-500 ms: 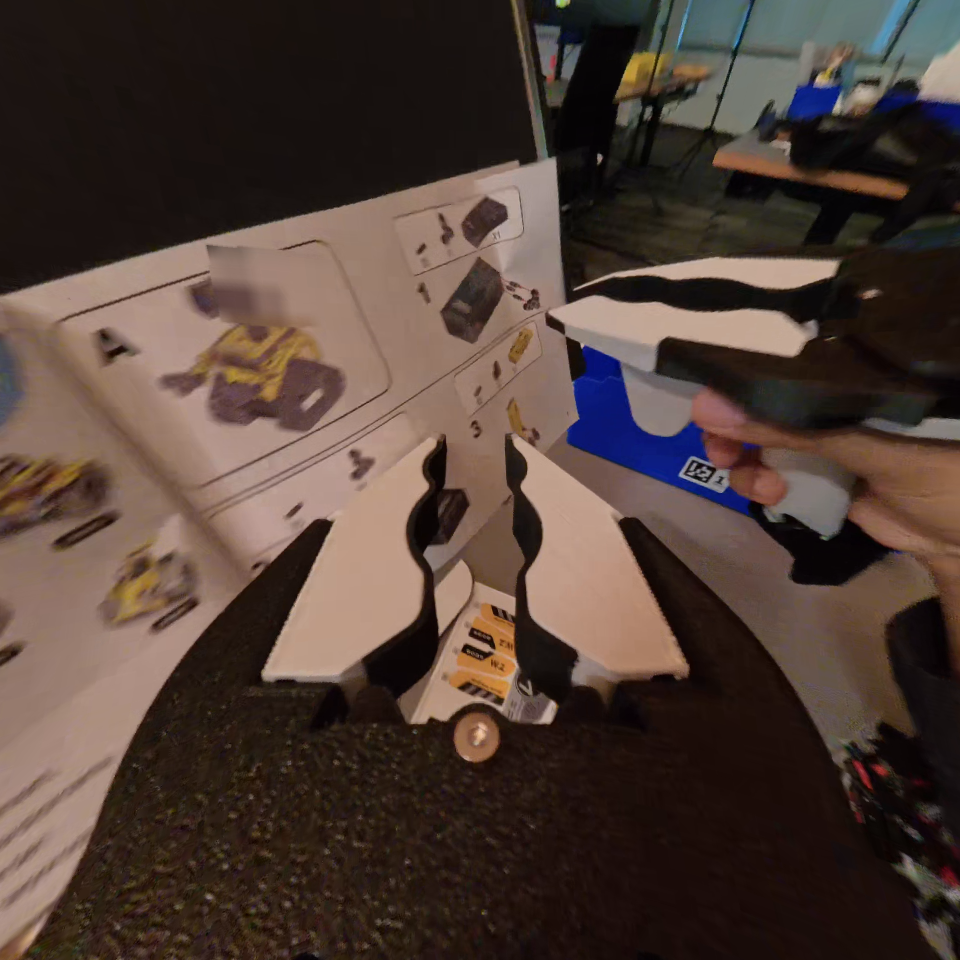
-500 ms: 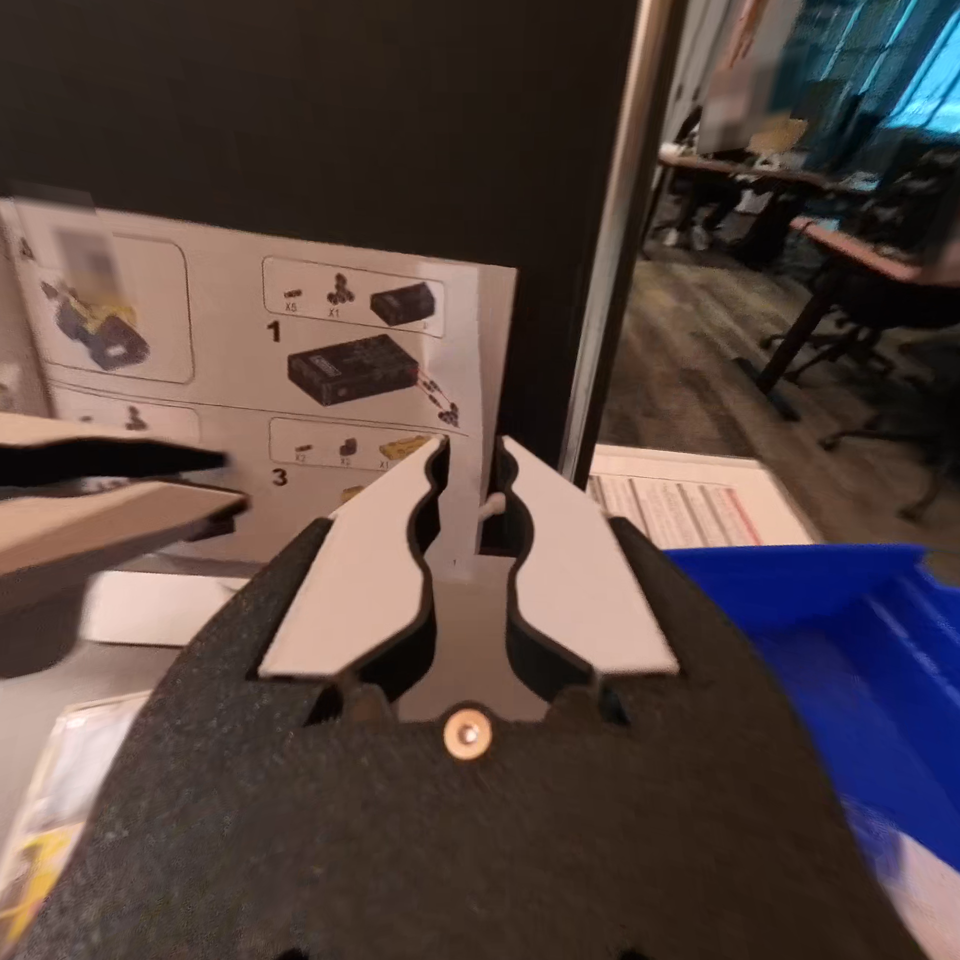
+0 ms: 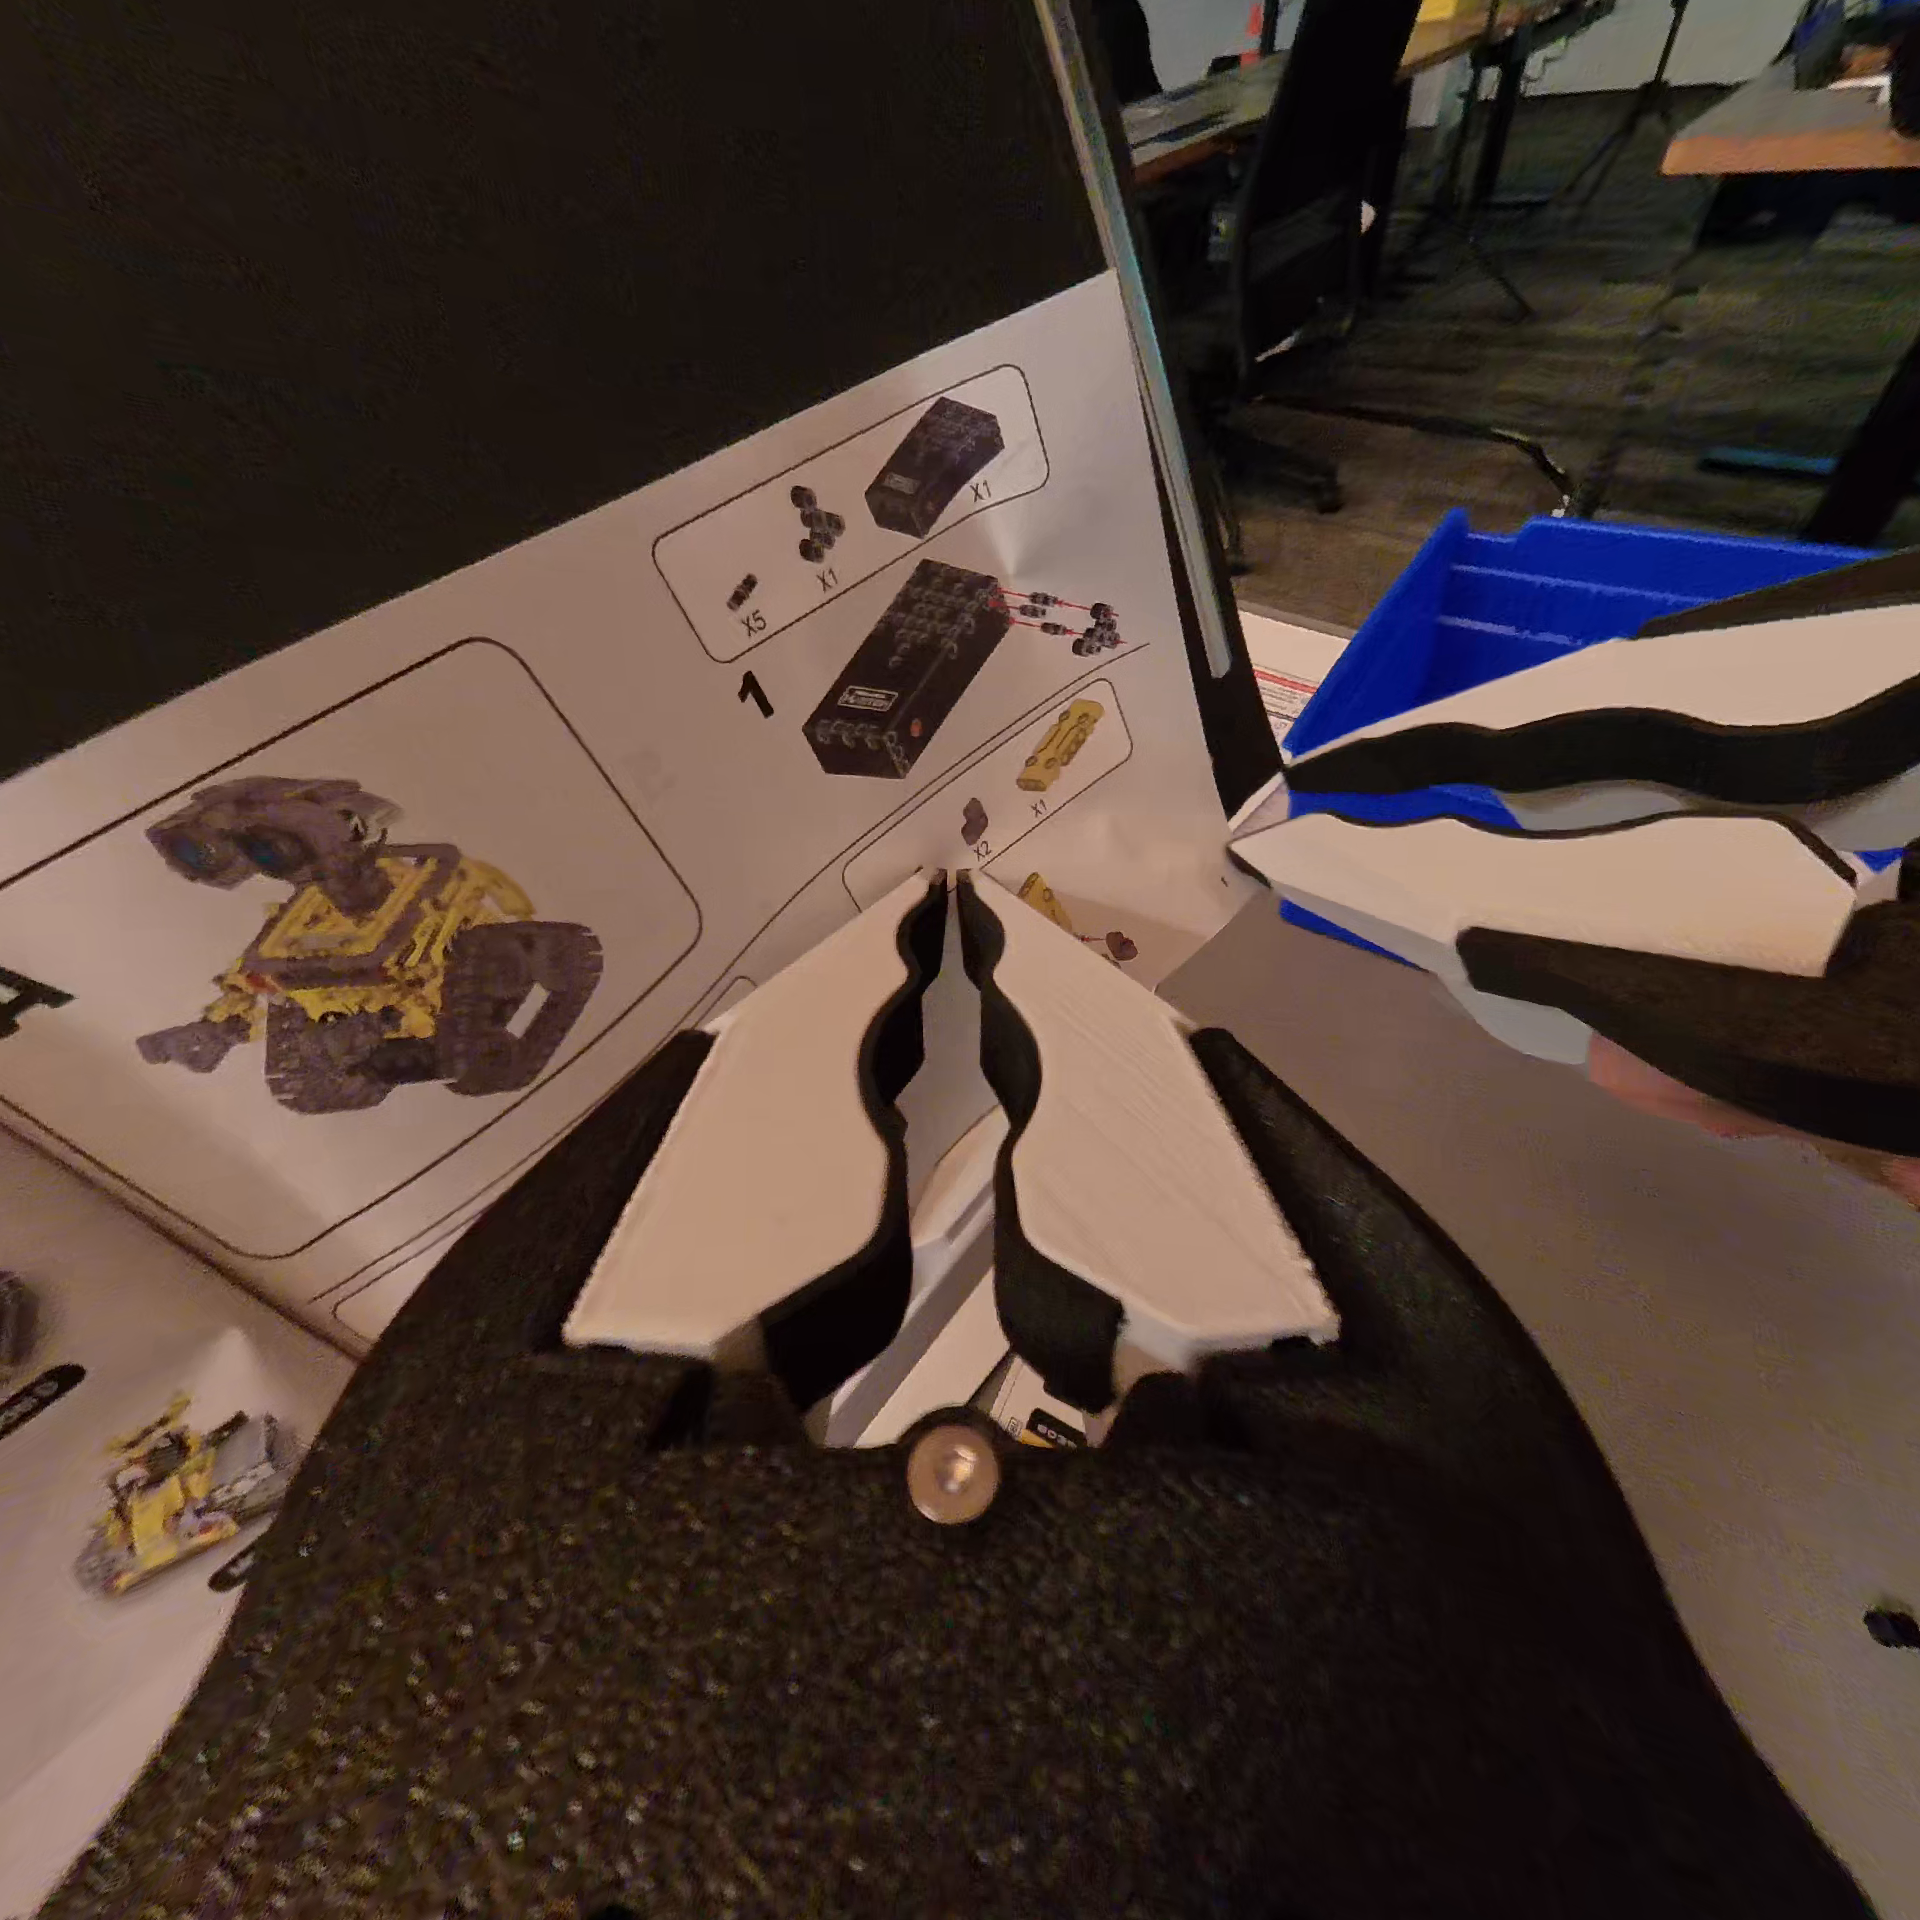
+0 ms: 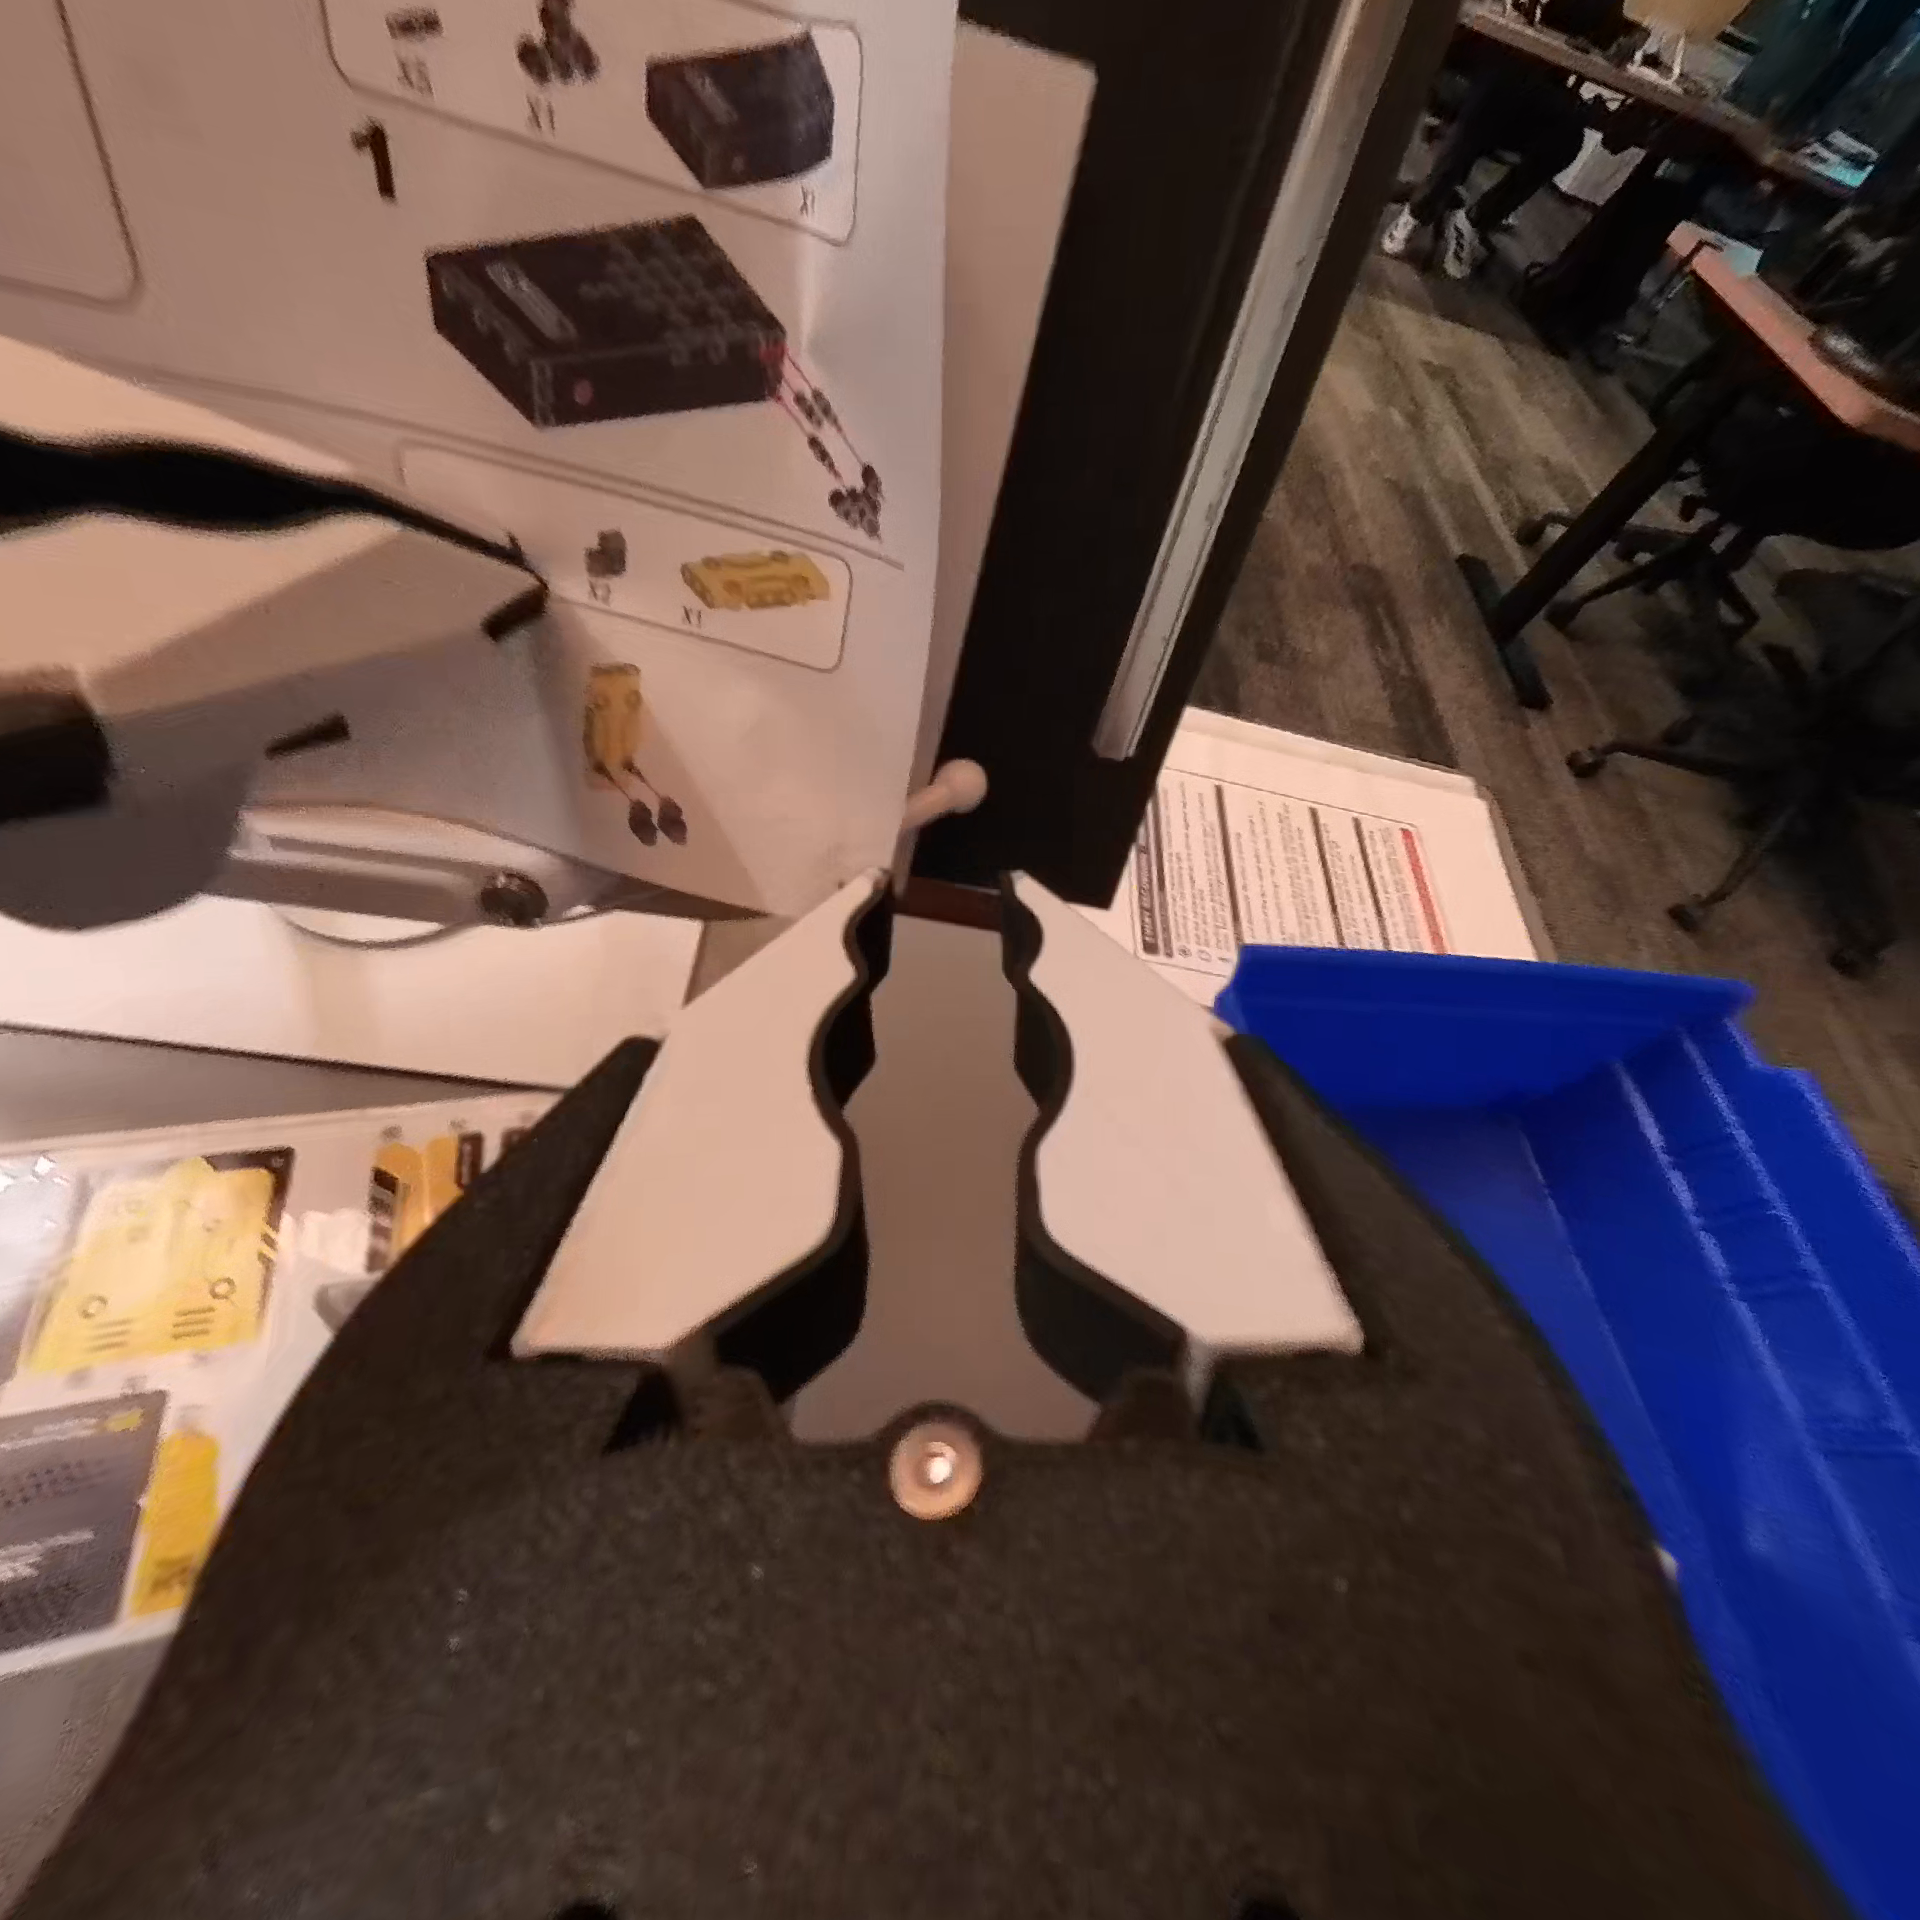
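Grey table (image 3: 1455,1299): left fingers (image 3: 951,881) pinch instruction sheet (image 3: 644,769); right fingers (image 4: 940,883) apart beside blue bin (image 4: 1662,1195).

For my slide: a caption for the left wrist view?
Left gripper shut against the propped instruction sheet; right gripper beside it, before a blue bin.

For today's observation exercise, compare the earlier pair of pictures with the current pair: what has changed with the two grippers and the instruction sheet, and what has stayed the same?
The left gripper has closed: its fingertips, apart before, now nearly meet on the lower edge of the instruction sheet. The right gripper has opened a little wider and moved in closer to the sheet's right edge. The sheet stays propped against the black panel, and the blue bin stays at the right.
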`<state>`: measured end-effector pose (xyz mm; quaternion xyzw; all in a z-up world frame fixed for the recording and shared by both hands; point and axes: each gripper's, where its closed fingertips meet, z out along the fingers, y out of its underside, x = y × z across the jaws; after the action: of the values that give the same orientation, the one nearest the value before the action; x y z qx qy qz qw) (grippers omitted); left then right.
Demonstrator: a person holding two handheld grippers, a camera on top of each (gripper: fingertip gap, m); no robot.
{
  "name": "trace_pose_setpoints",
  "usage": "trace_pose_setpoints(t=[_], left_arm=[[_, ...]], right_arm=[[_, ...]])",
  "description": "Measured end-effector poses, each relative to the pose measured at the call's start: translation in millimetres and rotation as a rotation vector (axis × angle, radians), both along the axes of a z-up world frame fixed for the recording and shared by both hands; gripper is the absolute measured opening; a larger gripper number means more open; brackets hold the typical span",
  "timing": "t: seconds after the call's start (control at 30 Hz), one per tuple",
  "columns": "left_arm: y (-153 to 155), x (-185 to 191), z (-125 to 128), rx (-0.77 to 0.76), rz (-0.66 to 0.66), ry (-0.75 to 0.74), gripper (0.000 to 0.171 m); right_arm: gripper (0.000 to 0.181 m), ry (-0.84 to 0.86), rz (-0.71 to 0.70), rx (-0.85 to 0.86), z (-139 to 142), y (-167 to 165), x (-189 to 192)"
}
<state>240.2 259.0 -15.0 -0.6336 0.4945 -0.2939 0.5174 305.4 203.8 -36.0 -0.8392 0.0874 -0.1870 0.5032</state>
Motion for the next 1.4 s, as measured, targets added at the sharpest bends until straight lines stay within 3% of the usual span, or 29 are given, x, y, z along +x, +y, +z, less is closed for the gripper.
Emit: trace_pose_setpoints(t=[0.13, 0.33, 0.47, 0.57, 0.83, 0.97, 1.13, 1.4], left_arm=[[0, -3, 0, 0.001, 0.004, -0.001, 0.001], [-31, 9, -4, 0.025, -0.138, 0.013, 0.003], [-32, 17, -21, 0.09, -0.124, 0.082, 0.003], [-28, 19, -25, 0.047, -0.1, 0.062, 0.001], [-13, 11, -14, -0.04, -0.075, -0.029, 0.0], [-14, 12, -14, -0.005, -0.058, -0.01, 0.0], [-13, 11, -11, 0.045, -0.016, 0.0, 0.0], [-17, 11, -10, 0.014, -0.041, -0.001, 0.0]], right_arm=[[0.021, 0.027, 0.087, -0.074, -14, 0, -16], [0.022, 0.076, 0.117, -0.032, -13, 7, -23], [0.022, 0.104, 0.115, 0.008, -8, 5, -21], [0.022, 0.118, 0.122, 0.001, -13, 4, -20], [0.022, 0.038, 0.033, 0.089, 18, -7, -5], [0.022, 0.166, 0.003, 0.201, 15, 0, 6], [0.023, 0.364, 0.073, 0.273, 5, 8, 0], [0.027, 0.368, 0.082, 0.21, -9, 17, -8]])
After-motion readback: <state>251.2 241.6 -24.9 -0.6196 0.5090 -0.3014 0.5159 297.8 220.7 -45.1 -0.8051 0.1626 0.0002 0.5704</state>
